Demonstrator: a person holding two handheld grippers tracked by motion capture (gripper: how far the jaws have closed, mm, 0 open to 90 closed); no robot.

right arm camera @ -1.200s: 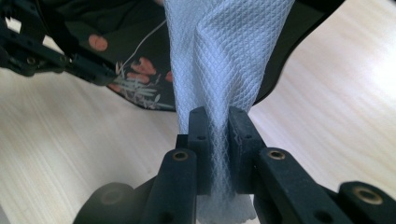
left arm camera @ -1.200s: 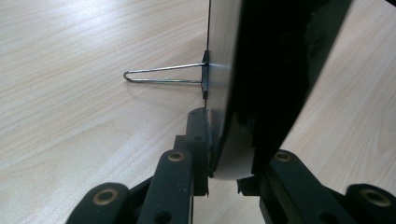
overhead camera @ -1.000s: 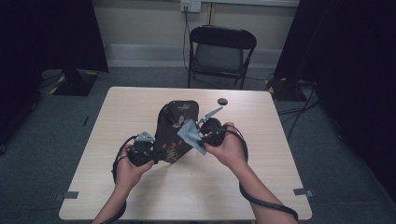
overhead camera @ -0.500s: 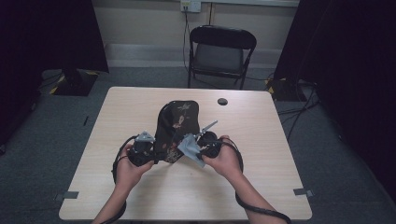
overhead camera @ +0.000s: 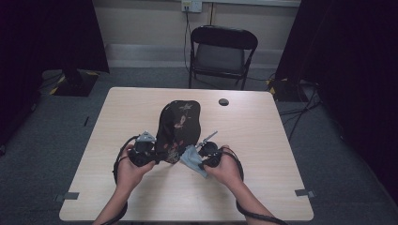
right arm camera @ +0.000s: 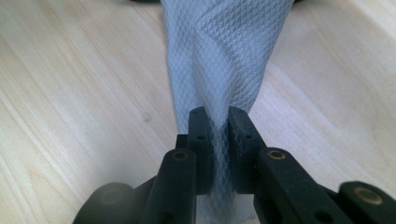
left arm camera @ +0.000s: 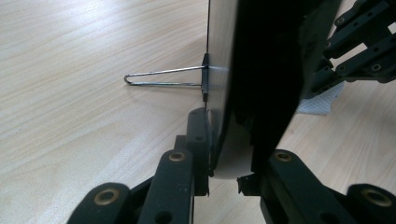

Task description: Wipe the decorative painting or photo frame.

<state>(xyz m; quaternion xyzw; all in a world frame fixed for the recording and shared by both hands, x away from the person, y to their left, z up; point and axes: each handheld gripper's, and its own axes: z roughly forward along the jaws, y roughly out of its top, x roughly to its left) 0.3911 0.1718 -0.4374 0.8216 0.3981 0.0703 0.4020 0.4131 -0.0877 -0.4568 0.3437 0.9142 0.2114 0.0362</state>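
Note:
A dark, flat, oval panel [overhead camera: 178, 124] with a flower pattern stands tilted on the wooden table [overhead camera: 263, 140]. My left gripper [overhead camera: 145, 152] is shut on its lower left edge. In the left gripper view the jaws [left arm camera: 224, 140] clamp the thin black panel [left arm camera: 261, 70], and a wire stand [left arm camera: 163, 77] juts from its back. My right gripper [overhead camera: 205, 152] is shut on a pale blue-white cloth [overhead camera: 192, 160] at the panel's lower right corner. In the right gripper view the waffle-textured cloth [right arm camera: 224, 46] hangs from between the jaws [right arm camera: 219, 126] over the table.
A small black round disc [overhead camera: 224, 101] lies on the table beyond the panel. A black folding chair [overhead camera: 223, 51] stands behind the table's far edge. Dark curtains flank the room. Cables trail from both grippers toward the near edge.
My right gripper has come down and toward the near edge with the cloth, from the panel's face to its lower right corner. The left gripper and the panel have stayed put.

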